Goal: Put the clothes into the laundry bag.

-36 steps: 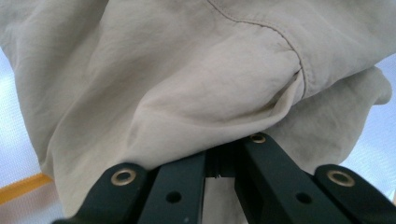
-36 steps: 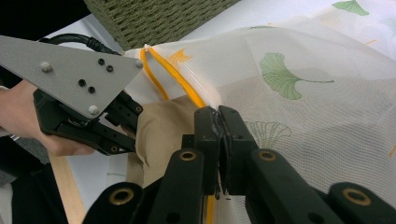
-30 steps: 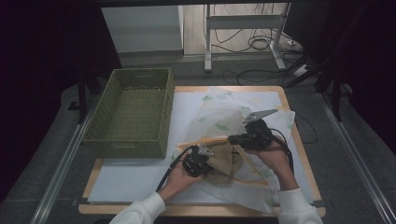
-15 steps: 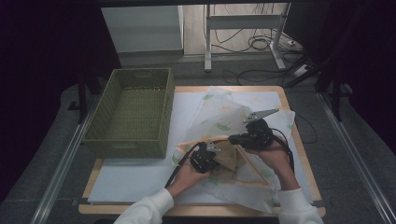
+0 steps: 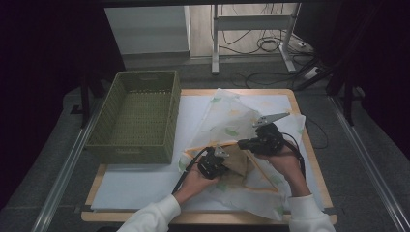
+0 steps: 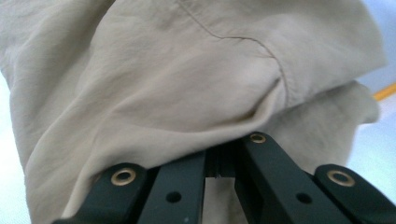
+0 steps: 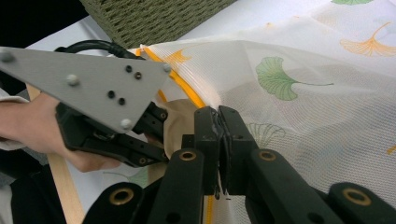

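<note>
Beige cloth (image 6: 187, 79), plain and creased, is being gripped by the left gripper (image 5: 220, 155) inside the ginkgo-printed mesh bag (image 7: 299, 88), whose orange-trimmed edge is being pinched by the right gripper (image 7: 219, 122).

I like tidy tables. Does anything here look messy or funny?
A bit messy: the leaf-print mesh bag lies crumpled and askew across the table, and the beige cloth is bunched up at its opening. Nothing looks torn or spilled.
</note>
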### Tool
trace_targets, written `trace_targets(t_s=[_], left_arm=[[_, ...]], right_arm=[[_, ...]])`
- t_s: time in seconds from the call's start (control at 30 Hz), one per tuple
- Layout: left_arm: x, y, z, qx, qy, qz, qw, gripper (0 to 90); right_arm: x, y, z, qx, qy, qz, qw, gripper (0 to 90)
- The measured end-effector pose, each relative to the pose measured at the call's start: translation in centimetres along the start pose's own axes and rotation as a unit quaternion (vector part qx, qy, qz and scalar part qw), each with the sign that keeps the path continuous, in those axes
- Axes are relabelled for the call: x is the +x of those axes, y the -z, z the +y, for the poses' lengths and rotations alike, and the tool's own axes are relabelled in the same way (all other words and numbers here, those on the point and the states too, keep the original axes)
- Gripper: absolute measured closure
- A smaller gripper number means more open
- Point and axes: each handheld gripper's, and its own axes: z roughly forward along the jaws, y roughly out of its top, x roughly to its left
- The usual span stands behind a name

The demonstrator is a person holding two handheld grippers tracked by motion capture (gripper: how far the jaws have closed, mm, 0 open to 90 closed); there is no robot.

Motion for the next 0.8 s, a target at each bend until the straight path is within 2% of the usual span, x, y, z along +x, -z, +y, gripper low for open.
trace_targets(t_s=[0.23, 0.33, 0.53, 0.63, 0.8], left_arm=[[-0.5, 1.0, -0.1, -0.01, -0.001, -0.022, 0.9997, 90.0], [-0.8, 1.9, -0.6, -0.019, -0.003, -0.044, 0.9989, 90.0], [-1.2, 3.9, -2.4, -0.016, -0.012, -0.048, 0.9986, 90.0], [-1.2, 4.8, -3.4, -0.013, -0.005, -0.047, 0.9988, 89.9], [-1.1, 5.2, -4.7, -0.001, 0.0, -0.039, 0.9993, 89.9]], right_arm=[[-0.1, 0.1, 0.0, -0.001, 0.002, 0.0, 1.0, 85.1], [-0.1, 0.1, -0.1, -0.001, 0.0, 0.0, 1.0, 85.1], [-0.3, -0.2, -0.2, 0.002, -0.004, 0.0, 1.0, 85.1], [-0.3, -0.1, -0.2, 0.002, -0.006, 0.002, 1.0, 85.1], [-0.3, -0.1, -0.2, 0.002, -0.005, 0.003, 1.0, 85.1]])
